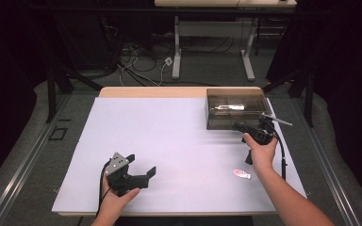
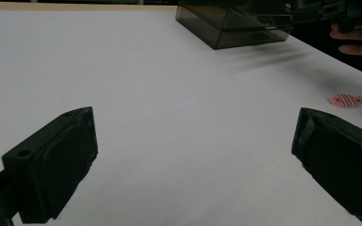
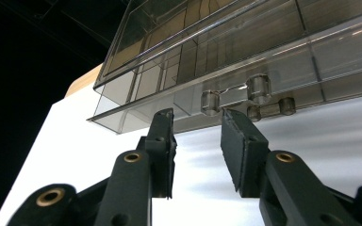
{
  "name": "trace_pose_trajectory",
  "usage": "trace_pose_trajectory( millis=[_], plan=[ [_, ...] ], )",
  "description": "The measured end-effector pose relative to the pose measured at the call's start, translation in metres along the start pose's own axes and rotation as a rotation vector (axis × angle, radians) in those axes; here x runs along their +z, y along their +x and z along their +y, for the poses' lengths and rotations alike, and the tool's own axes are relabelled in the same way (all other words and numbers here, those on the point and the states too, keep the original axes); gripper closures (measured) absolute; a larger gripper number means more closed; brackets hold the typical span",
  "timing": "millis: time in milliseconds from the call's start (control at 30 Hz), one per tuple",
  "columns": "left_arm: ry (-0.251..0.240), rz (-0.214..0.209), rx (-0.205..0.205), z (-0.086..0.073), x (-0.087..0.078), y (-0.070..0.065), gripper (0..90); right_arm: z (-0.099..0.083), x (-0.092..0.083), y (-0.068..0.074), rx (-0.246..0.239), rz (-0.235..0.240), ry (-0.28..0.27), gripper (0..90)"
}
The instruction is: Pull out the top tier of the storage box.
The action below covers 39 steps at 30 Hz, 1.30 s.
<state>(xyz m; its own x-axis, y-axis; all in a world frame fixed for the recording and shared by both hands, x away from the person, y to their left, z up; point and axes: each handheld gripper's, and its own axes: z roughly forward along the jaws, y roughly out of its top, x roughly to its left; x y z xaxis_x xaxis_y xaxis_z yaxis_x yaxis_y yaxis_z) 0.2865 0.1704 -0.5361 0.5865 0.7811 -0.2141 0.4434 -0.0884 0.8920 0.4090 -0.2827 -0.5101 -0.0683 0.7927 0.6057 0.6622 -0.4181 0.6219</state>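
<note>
Dark curtains and shadow close off the room on both sides, and past the far edge of our tabletop [image 1: 169, 141] we see a grey floor [image 1: 207, 66] with a tangle of cables [image 1: 136, 59] and the white legs of another table [image 1: 176, 47]. Our tabletop is covered by one pale, plain sheet, with a strip of light wood showing along its far edge.

On it we count one smoky transparent box [image 1: 235, 109], standing at the far right corner, with dividers visible through its walls and one small knob-like handle [image 3: 235, 96] on the side facing the right gripper. We also count one small pink-and-white fish-shaped piece [image 1: 242, 173], lying flat on the near right of the sheet, well apart from the box.

We count two grippers, one in each hand. The left gripper [image 1: 139, 173] hovers over the near left of the tabletop; its fingers [image 2: 52, 169] stand wide apart with nothing between them. The right gripper [image 1: 245, 127] sits just at the near side of the box; in the right gripper view its fingers [image 3: 162, 150] are somewhat apart, just below the handle, and we see no contact with it.
</note>
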Motion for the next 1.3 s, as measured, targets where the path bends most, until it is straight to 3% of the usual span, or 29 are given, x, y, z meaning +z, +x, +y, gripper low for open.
trace_pose_trajectory(
  millis=[33, 133, 167, 233, 267, 367, 400, 500, 533, 567, 633, 800, 833, 967, 1033, 1133, 1167, 1200, 1233, 1300],
  plan=[
    [0.0, -0.001, 0.0, 0.0, 0.0, 0.0, 0.9, -0.001, 0.001, 0.001, 0.002, -0.001, -0.027, 64.0],
    [0.001, -0.001, 0.0, 0.0, 0.0, 0.0, 0.9, 0.0, -0.002, 0.001, -0.02, -0.002, 0.001, 62.5],
    [0.002, -0.001, 0.001, 0.0, 0.0, 0.0, 0.9, -0.001, -0.001, 0.001, -0.027, -0.005, -0.032, 62.1],
    [0.002, -0.001, 0.0, 0.0, 0.0, 0.0, 0.9, -0.001, -0.002, 0.001, -0.027, -0.009, -0.03, 60.6],
    [0.002, -0.001, 0.001, 0.0, 0.0, 0.0, 0.9, 0.0, -0.004, 0.001, -0.042, -0.015, -0.002, 60.0],
    [0.0, -0.001, 0.001, 0.0, 0.0, 0.0, 0.9, 0.0, -0.005, 0.001, -0.054, -0.02, -0.026, 58.1],
    [0.0, 0.0, 0.001, 0.0, 0.0, 0.0, 0.9, 0.001, -0.007, 0.0, -0.071, -0.029, 0.0, 57.1],
    [0.002, 0.0, 0.001, 0.0, 0.0, 0.0, 0.9, 0.002, -0.009, -0.001, -0.087, -0.027, 0.004, 55.1],
    [0.002, 0.0, 0.0, 0.0, 0.0, -0.001, 0.9, 0.002, -0.009, -0.001, -0.084, -0.028, -0.002, 54.1],
    [0.002, -0.001, 0.001, 0.0, 0.0, -0.001, 0.9, 0.001, -0.007, -0.001, -0.085, -0.025, -0.045, 53.2],
    [0.001, 0.0, 0.0, 0.0, 0.0, -0.001, 0.9, 0.002, -0.01, -0.002, -0.103, -0.03, -0.013, 51.7],
    [0.003, 0.001, 0.001, 0.0, 0.0, -0.001, 0.9, 0.003, -0.014, -0.003, -0.143, -0.035, 0.001, 48.7],
    [0.003, 0.002, 0.001, 0.0, 0.0, -0.001, 0.9, 0.004, -0.016, -0.001, -0.138, -0.042, 0.033, 48.2],
    [0.002, 0.003, 0.0, -0.001, 0.001, 0.0, 0.9, 0.004, -0.018, -0.001, -0.196, -0.032, 0.025, 48.6],
    [0.002, 0.003, 0.0, -0.001, 0.001, 0.0, 0.9, 0.005, -0.021, -0.002, -0.236, -0.04, 0.06, 49.2],
    [0.005, 0.005, 0.006, -0.001, 0.001, 0.0, 0.9, 0.004, -0.021, -0.002, -0.257, -0.033, 0.058, 50.5],
    [0.005, 0.004, 0.005, -0.001, 0.001, -0.001, 0.9, 0.005, -0.024, -0.002, -0.272, -0.039, 0.089, 50.5],
    [0.006, 0.004, 0.006, -0.001, 0.001, -0.001, 0.9, 0.004, -0.023, -0.002, -0.275, -0.034, 0.067, 50.6],
    [0.006, 0.004, 0.006, -0.001, 0.001, -0.001, 0.9, 0.005, -0.024, -0.004, -0.312, -0.028, 0.075, 50.6],
    [0.006, 0.004, 0.006, -0.001, 0.001, -0.001, 0.9, 0.005, -0.024, -0.003, -0.339, -0.037, 0.079, 50.6]
  ],
)
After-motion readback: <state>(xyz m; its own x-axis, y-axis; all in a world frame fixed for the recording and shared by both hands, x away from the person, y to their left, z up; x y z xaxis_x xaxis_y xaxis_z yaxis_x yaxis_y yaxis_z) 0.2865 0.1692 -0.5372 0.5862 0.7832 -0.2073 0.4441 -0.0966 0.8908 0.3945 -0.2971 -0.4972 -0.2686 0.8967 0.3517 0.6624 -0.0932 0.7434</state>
